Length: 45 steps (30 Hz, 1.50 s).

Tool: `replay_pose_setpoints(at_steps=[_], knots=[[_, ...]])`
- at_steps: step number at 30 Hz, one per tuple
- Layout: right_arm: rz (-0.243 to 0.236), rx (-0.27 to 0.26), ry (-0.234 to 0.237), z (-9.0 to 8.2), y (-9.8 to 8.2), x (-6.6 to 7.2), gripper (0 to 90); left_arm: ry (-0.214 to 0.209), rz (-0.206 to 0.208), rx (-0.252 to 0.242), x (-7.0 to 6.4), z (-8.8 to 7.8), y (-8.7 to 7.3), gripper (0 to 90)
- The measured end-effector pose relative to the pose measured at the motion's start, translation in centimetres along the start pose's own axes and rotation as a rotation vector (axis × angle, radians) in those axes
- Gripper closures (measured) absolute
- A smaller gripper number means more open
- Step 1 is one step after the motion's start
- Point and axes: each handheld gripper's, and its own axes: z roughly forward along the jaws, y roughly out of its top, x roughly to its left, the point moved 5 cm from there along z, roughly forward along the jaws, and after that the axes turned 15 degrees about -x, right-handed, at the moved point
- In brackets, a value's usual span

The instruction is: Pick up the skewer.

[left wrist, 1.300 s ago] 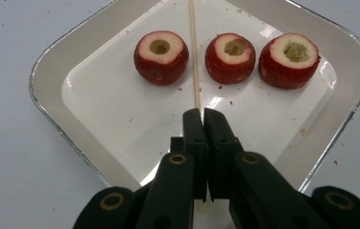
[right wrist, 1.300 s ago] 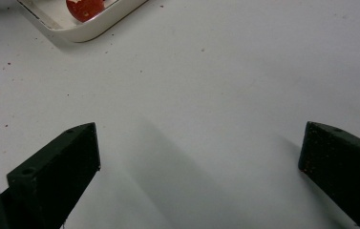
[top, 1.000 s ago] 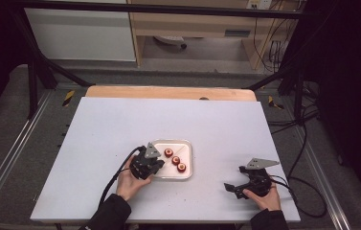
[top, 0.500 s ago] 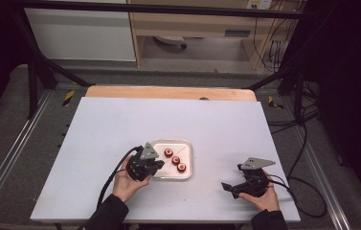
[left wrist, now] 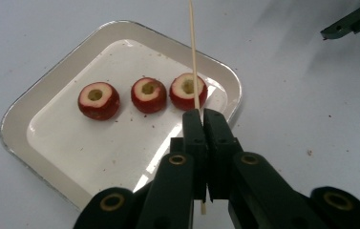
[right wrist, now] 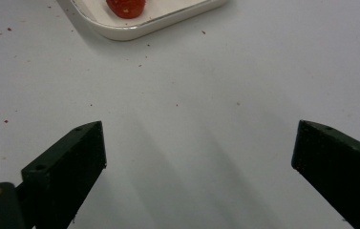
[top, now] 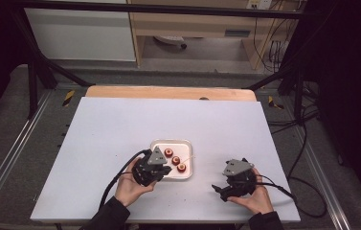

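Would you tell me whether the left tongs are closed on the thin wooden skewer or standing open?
Shut on it: in the left gripper view, the left tongs have their jaws pressed together with the skewer pinched between them.

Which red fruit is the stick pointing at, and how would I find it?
Look for the white tray on the pale table. Three cored red fruits sit in a row on it. It is the end fruit, the one right in front of the left gripper, with the thin wooden skewer crossing it.
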Motion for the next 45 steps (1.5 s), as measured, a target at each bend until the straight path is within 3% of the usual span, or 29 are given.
replay_pose_setpoints(at_steps=[3, 5, 6, 10, 12, 16, 18, 20, 25, 28, 30, 31, 45], knots=[[-0.039, 0.011, 0.001, 0.2, 0.3, 0.2, 7.6, -0.019, 0.013, 0.015, -0.5, 0.3, 0.2, 88.6], [-0.109, 0.018, 0.003, 0.4, 1.0, 0.5, 10.3, -0.032, 0.021, 0.027, -0.9, 0.6, 0.3, 88.6], [-0.109, 0.018, 0.003, 0.4, 1.0, 0.5, 10.3, -0.038, 0.030, 0.035, -1.1, 0.7, 0.4, 88.6], [-0.218, 0.000, 0.011, 0.5, 2.2, 1.1, 16.3, -0.064, 0.049, 0.054, -1.8, 1.2, 0.8, 88.6], [-0.237, -0.005, 0.014, 0.5, 2.4, 1.3, 17.8, -0.074, 0.060, 0.066, -2.0, 1.4, 1.0, 88.6], [-0.348, -0.012, 0.041, 0.5, 3.2, 1.7, 26.6, -0.096, 0.073, 0.078, -2.6, 1.9, 1.3, 88.5], [-0.365, -0.015, 0.050, 0.5, 3.3, 1.9, 28.1, -0.105, 0.086, 0.087, -2.9, 2.1, 1.6, 88.5], [-0.431, -0.030, 0.078, 0.8, 3.5, 2.2, 33.9, -0.115, 0.097, 0.095, -3.3, 2.3, 1.9, 88.6], [-0.511, -0.012, 0.114, 1.1, 3.4, 2.6, 43.0, -0.135, 0.120, 0.115, -4.1, 3.1, 2.4, 88.6], [-0.594, 0.012, 0.123, 1.3, 3.1, 2.6, 51.5, -0.148, 0.133, 0.129, -4.4, 3.4, 2.5, 88.6], [-0.614, 0.024, 0.146, 1.3, 2.9, 2.9, 56.7, -0.156, 0.124, 0.126, -4.8, 3.7, 2.6, 88.6], [-0.683, 0.027, 0.162, 1.5, 2.8, 2.8, 61.4, -0.161, 0.133, 0.133, -4.9, 3.7, 2.6, 88.5], [-0.858, 0.071, 0.226, 1.5, 2.2, 3.1, 83.2, -0.186, 0.151, 0.166, -5.2, 4.0, 2.7, 88.6]])
